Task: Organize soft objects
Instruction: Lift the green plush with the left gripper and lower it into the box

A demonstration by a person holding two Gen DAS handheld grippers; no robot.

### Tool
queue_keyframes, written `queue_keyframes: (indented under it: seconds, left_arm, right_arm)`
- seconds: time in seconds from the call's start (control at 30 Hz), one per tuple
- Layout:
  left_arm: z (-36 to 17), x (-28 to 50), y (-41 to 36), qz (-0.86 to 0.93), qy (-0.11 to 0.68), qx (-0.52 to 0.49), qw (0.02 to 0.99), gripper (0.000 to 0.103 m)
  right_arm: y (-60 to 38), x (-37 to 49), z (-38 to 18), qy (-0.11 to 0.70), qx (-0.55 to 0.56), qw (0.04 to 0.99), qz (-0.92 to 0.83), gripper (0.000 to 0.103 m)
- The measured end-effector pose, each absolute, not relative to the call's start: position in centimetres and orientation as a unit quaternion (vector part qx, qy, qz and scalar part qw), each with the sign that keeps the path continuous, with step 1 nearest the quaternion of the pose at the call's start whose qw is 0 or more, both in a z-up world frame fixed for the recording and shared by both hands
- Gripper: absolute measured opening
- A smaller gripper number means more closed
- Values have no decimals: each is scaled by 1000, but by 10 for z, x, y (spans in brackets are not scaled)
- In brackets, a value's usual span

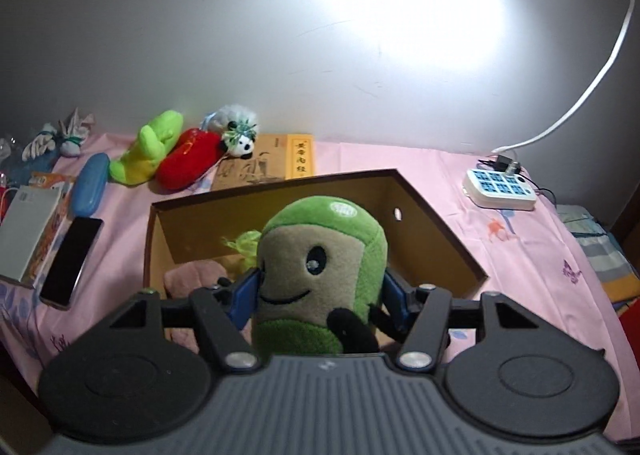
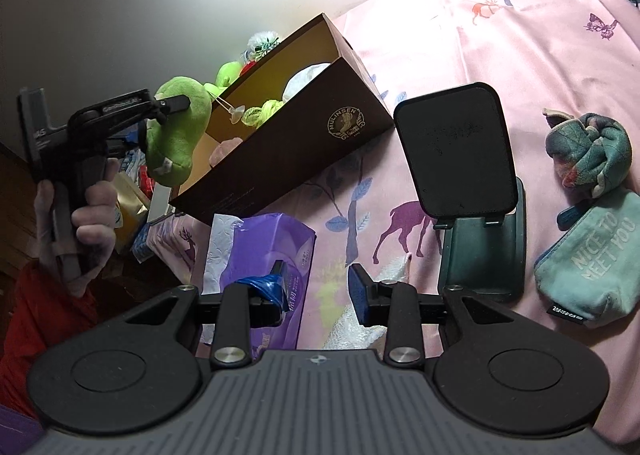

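My left gripper (image 1: pixel 320 291) is shut on a green plush toy (image 1: pixel 320 275) with a beige smiling face, held just above the near edge of the open brown cardboard box (image 1: pixel 436 223). The right wrist view shows the same toy (image 2: pixel 176 135) in that gripper beside the box (image 2: pixel 304 143). Inside the box lie a pink soft item (image 1: pixel 192 275) and a yellow-green tuft (image 1: pixel 244 243). My right gripper (image 2: pixel 316 291) is open and empty, low over the pink sheet. A green plush (image 1: pixel 148 151), a red plush (image 1: pixel 188 159) and a small panda (image 1: pixel 242 143) lie behind the box.
A phone (image 1: pixel 72 259), a blue case (image 1: pixel 90 183) and a book (image 1: pixel 272 163) lie left and behind the box. A power strip (image 1: pixel 500 183) sits far right. Near my right gripper are a purple tissue pack (image 2: pixel 264 255), a phone stand (image 2: pixel 472 191), a teal pouch (image 2: pixel 592 255) and a rolled cloth (image 2: pixel 588 151).
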State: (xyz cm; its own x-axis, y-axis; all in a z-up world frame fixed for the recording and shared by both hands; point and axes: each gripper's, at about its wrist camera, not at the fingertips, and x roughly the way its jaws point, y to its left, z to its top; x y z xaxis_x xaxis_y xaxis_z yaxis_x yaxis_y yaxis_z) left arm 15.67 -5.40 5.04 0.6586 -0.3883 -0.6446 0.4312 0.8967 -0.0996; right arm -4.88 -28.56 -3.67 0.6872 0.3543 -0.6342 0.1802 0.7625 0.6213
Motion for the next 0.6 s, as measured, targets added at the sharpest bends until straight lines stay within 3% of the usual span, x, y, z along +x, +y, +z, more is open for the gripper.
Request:
queue_keyframes:
  seconds: [0.3, 0.6]
  left_arm:
    - [-4, 258, -48, -167, 435, -3, 885, 60]
    - [-42, 303, -52, -128, 491, -13, 862, 63]
  right_arm:
    - [-279, -55, -35, 379, 356, 854, -2, 17]
    - [-276, -62, -34, 373, 365, 852, -41, 17]
